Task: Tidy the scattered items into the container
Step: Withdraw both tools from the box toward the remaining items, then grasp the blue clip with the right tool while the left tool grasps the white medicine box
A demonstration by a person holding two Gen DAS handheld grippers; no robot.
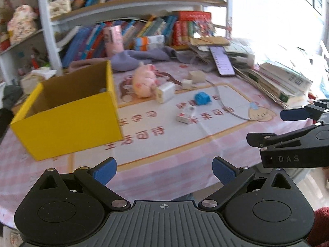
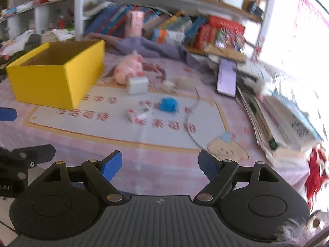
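Observation:
An open yellow box (image 1: 67,119) (image 2: 55,76) stands on the left of the pink tablecloth. Scattered beside it are a pink plush pig (image 1: 144,81) (image 2: 128,68), a white charger block (image 1: 164,92) (image 2: 137,85), a blue crumpled item (image 1: 202,98) (image 2: 168,104), a small red-and-white packet (image 1: 185,116) (image 2: 137,113), two small beige blocks (image 1: 197,76) (image 2: 186,83) and a grey cable (image 1: 224,105) (image 2: 190,121). My left gripper (image 1: 164,171) is open and empty near the table's front edge. My right gripper (image 2: 159,165) is open and empty; it also shows in the left wrist view (image 1: 267,126).
A phone (image 1: 222,61) (image 2: 227,78) leans on stacked books and papers (image 1: 283,84) (image 2: 287,127) at the right. A grey cloth (image 1: 141,56) (image 2: 148,47) lies behind the pig. Bookshelves (image 1: 131,6) stand at the back.

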